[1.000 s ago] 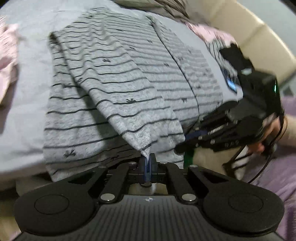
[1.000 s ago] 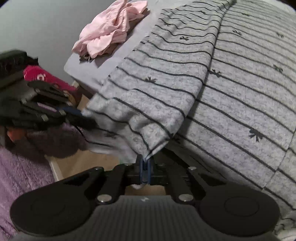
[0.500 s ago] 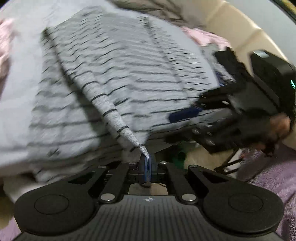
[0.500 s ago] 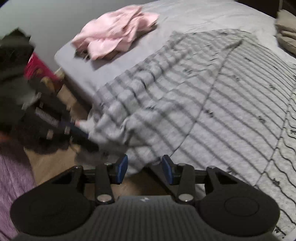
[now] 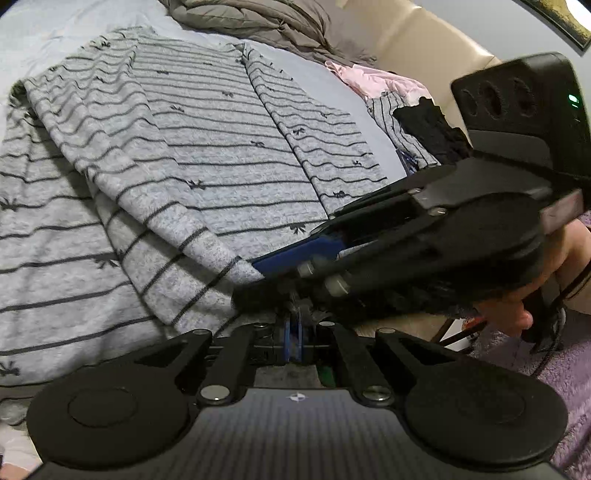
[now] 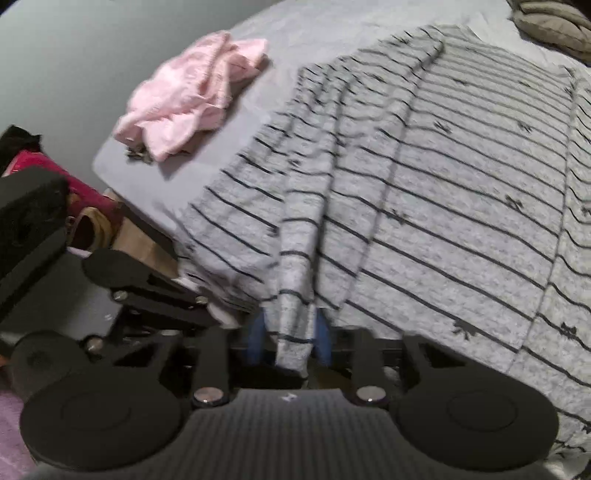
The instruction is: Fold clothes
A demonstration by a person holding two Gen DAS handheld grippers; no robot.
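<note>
A grey garment with thin dark stripes (image 5: 221, 166) (image 6: 443, 184) lies spread on the bed, one edge lifted into a fold. My left gripper (image 5: 293, 332) is shut on a corner of it, partly hidden behind the right gripper's fingers. In the right wrist view the left gripper (image 6: 218, 314) comes in from the left with a bit of cloth at its tip. My right gripper (image 6: 290, 332) is closing. Its blue pads (image 6: 321, 332) stand either side of a hanging strip of the same garment without pressing on it. The two grippers are close together at the bed's near edge.
A crumpled pink garment (image 6: 192, 99) lies on the pale sheet (image 6: 184, 177) at the far left corner. A grey duvet (image 5: 258, 18), more pink and striped clothes (image 5: 376, 81) and a cream headboard (image 5: 424, 37) are further off. A hand (image 5: 509, 314) holds the right gripper over a purple rug (image 5: 554, 387).
My right gripper let go of the garment's corner, opened wide and is now narrowing around a hanging strip. My left gripper carried its corner across towards the right gripper.
</note>
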